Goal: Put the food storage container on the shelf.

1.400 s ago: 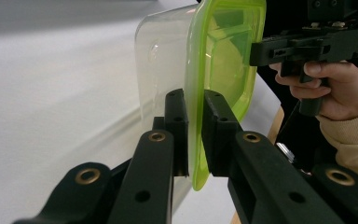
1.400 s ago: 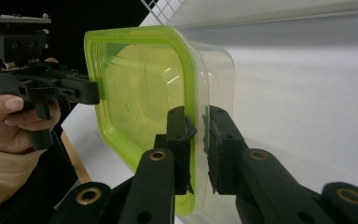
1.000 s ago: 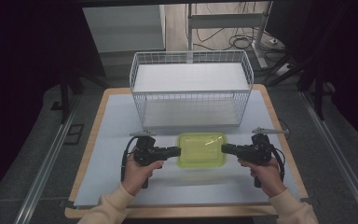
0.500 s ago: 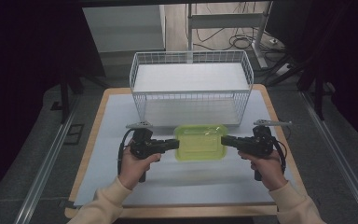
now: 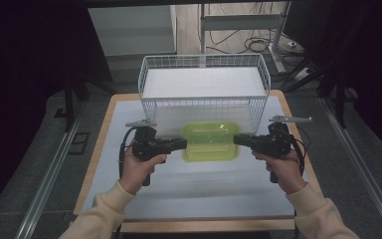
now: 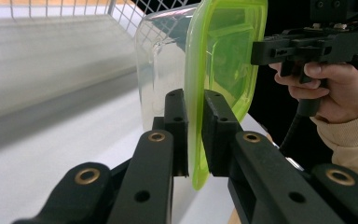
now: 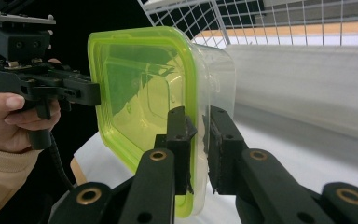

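1. The counter [image 5: 129, 199] carries a white sheet, and a white wire basket [image 5: 204, 82] stands at its far edge.
2. A clear plastic box with a green lid [image 5: 211, 141] hangs level above the middle of the counter, just in front of the basket's near wall and not touching the surface.
3. The left gripper [image 5: 179, 144] pinches the lid's rim at the box's left end; in the left gripper view its fingers [image 6: 216, 133] sit narrow, one on each side of the green edge.
4. The right gripper [image 5: 239, 140] clamps the opposite rim the same way, its fingers [image 7: 179, 140] closed on lid and wall.
5. The box looks empty, light and fairly stiff, but its smooth plastic is probably slippery, so the overhanging rim at both ends seems the safest hold.
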Demonstrator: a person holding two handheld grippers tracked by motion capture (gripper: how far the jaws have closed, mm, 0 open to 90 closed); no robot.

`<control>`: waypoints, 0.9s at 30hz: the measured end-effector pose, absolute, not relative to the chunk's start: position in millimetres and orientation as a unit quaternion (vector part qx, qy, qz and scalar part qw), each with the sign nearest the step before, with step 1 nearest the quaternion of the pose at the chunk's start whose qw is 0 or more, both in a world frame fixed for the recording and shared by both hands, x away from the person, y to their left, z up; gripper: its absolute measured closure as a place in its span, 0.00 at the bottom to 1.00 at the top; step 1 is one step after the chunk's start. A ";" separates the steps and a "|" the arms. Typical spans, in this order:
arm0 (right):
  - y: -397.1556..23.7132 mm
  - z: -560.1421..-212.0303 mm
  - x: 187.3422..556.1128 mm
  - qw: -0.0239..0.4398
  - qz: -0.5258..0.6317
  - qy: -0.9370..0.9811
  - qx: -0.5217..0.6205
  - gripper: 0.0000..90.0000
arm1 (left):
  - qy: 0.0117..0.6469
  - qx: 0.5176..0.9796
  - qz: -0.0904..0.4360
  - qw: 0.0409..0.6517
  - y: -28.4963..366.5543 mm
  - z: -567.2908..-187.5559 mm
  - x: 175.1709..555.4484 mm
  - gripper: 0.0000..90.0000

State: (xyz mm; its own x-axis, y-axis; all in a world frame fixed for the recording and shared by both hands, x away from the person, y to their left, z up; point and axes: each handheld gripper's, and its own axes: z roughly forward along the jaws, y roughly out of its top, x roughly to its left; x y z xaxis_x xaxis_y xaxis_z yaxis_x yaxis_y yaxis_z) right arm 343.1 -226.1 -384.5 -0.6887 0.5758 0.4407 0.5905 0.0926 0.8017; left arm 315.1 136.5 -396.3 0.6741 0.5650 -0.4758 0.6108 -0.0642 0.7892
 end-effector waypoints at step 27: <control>-210.6 -355.5 375.3 0.005 -0.543 -0.743 -0.390 0.89 | 0.414 0.719 -0.017 0.558 149.0 -370.4 339.2 0.91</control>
State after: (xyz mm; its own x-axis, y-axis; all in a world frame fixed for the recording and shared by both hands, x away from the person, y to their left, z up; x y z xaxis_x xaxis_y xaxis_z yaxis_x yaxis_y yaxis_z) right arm 375.3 -210.6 -355.5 -0.6957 0.5742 0.4316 0.5857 0.1056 0.8036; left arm 339.2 149.0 -370.4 0.6568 0.5756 -0.4871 0.6144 -0.0338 0.7883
